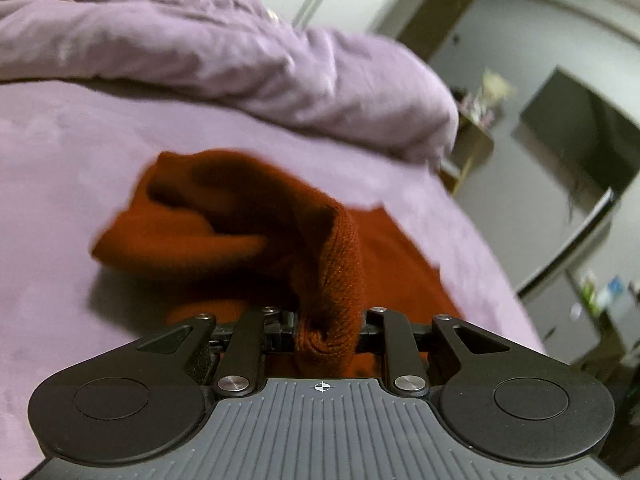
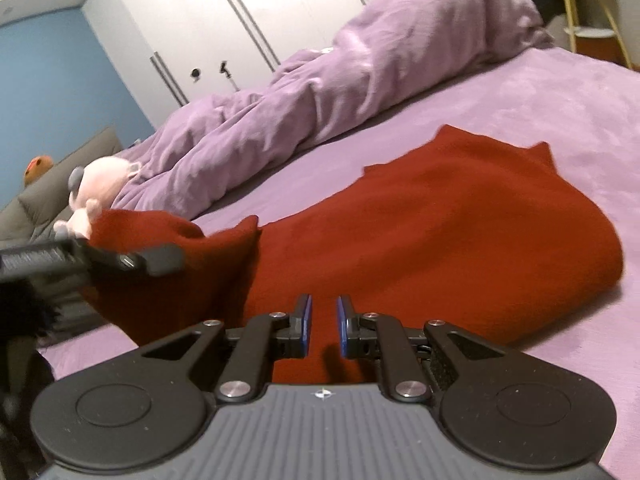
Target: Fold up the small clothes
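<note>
A rust-red knit garment (image 2: 460, 220) lies spread on the purple bed sheet (image 2: 560, 100). In the left wrist view my left gripper (image 1: 326, 320) is shut on a bunched fold of this garment (image 1: 240, 216), lifting it off the sheet (image 1: 60, 160). The cloth drapes back from the jaws. The right wrist view shows the left gripper (image 2: 176, 258) at the garment's raised left corner. My right gripper (image 2: 323, 320) hovers just over the garment's near edge. Its blue pads (image 2: 306, 320) stand a narrow gap apart, with nothing between them.
A crumpled purple duvet (image 2: 360, 60) runs along the far side of the bed. A pink plush toy (image 2: 100, 184) and a grey cushion (image 2: 40, 200) sit at the left. White wardrobe doors (image 2: 240, 20) stand behind. A small side table (image 1: 472, 148) is off the bed's right edge.
</note>
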A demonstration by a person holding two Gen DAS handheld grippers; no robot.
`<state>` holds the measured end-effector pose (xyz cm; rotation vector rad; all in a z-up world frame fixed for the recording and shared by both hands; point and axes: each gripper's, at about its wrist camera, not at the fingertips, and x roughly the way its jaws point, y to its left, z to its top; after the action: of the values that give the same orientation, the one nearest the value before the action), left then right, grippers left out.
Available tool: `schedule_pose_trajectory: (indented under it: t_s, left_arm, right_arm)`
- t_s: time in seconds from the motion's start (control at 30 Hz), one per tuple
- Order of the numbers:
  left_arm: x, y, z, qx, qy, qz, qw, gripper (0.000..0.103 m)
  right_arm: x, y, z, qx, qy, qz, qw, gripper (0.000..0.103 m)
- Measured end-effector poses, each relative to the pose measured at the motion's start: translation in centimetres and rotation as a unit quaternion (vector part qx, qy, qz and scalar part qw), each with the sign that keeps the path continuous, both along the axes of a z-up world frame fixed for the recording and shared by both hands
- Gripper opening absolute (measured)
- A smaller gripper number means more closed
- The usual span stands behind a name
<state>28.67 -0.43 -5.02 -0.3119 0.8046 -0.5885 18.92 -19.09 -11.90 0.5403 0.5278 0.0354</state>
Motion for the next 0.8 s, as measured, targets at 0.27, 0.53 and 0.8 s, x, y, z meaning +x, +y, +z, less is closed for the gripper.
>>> schedule_pose_trajectory:
  t_s: [0.27, 0.53, 0.8]
  left_arm:
    - [-1.7, -0.4, -2.4, -0.004, 0.020, -0.010, 0.9997, 0.048]
    - [-5.0, 2.6, -2.3, -0.045, 0.055, 0.027, 0.9971, 0.051]
    - [-6.7, 8.9, -2.7, -0.048, 0.085, 0.110, 0.9892, 0.051]
  right_arm:
    - [-0.5, -2.1, -0.6, 0.016, 0.009, -0.019, 1.000, 0.015]
    - [0.5, -2.2, 2.2, 0.043, -0.019, 0.018, 0.999, 0.038]
    - [5.2, 3.1, 4.4, -0.048, 0.031, 0.123, 0.991, 0.077]
